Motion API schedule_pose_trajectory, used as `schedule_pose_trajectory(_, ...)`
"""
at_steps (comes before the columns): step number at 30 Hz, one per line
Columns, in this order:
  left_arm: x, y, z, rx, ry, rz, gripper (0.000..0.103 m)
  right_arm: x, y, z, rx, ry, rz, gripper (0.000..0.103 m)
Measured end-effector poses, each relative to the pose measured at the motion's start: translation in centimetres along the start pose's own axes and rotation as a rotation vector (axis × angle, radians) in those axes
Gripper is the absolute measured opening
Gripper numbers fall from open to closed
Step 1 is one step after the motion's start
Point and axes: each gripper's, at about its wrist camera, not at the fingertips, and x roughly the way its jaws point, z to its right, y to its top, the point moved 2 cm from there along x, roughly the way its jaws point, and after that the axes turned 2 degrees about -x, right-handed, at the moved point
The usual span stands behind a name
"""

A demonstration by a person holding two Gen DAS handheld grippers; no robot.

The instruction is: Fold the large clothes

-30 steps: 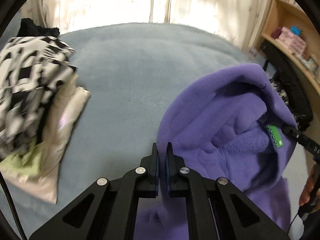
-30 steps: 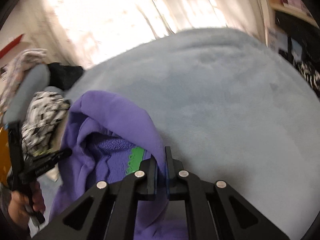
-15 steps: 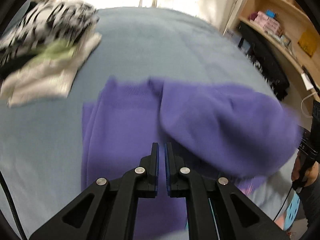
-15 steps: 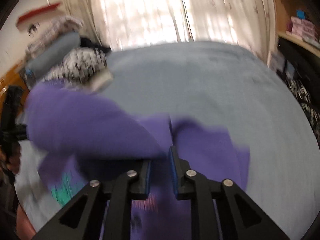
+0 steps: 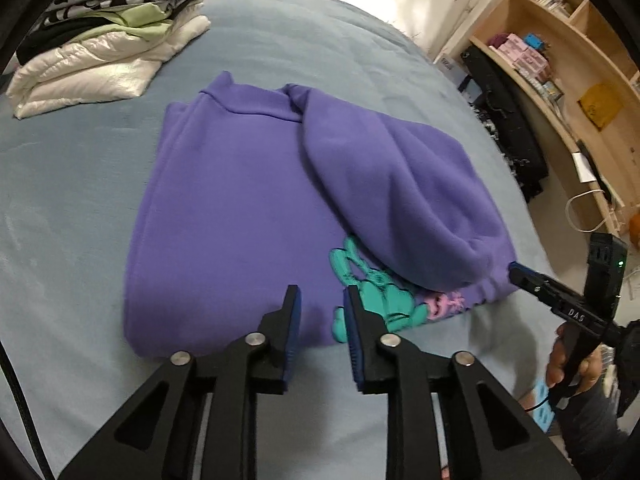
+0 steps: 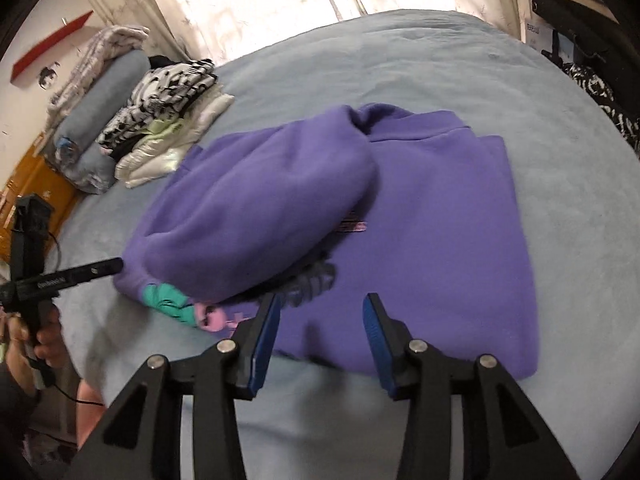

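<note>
I'm opening both tongs, left tongs [image 5: 320,300] and right tongs [image 6: 320,308], with nothing between either pair. The purple hoodie [image 5: 240,208] is lying folded on the blue bed [image 5: 80,168], near the stack of folded clothes [image 5: 108,40].

A bed [image 5: 72,184] with a pale blue fleece cover carries everything. A purple sweatshirt [image 5: 224,216] lies folded flat near its front edge. Farther back, well apart from it, a pile of folded clothes [image 5: 108,36] rests on the cover.
</note>
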Motion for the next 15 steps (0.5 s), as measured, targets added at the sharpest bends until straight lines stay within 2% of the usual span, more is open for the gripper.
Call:
schedule_pose_trajectory(2, 0.2, 0.0, 0.4, -0.018, -0.051, -0.004, 0.026, 0.0, 0.0, -0.4, 0.017, 0.042, 0.011, 0.044)
schedule_pose_trajectory(4, 0.9, 0.3, 0.6, -0.040, -0.111, -0.006, 0.032, 0.1, 0.1, -0.4, 0.040, 0.075, 0.021, 0.048)
schedule_pose_trajectory(6, 1.6, 0.6, 0.6, -0.069, -0.155, 0.000, 0.052, 0.6, 0.3, -0.3, 0.079, 0.109, 0.034, 0.054)
schedule_pose_trajectory(7, 2.2, 0.9, 0.5, -0.097, -0.180, 0.009, 0.055, 0.9, 0.5, -0.1, 0.098, 0.126, 0.036, 0.054)
schedule_pose_trajectory(12, 5.3, 2.1, -0.1, -0.182, -0.261, 0.003, 0.055, 3.0, 1.4, 1.1, 0.188, 0.198, 0.045, 0.055)
schedule_pose_trajectory(15, 7.2, 2.7, -0.2, -0.192, -0.288, 0.003, 0.055, 4.2, 1.9, 1.8, 0.227, 0.220, 0.047, 0.055)
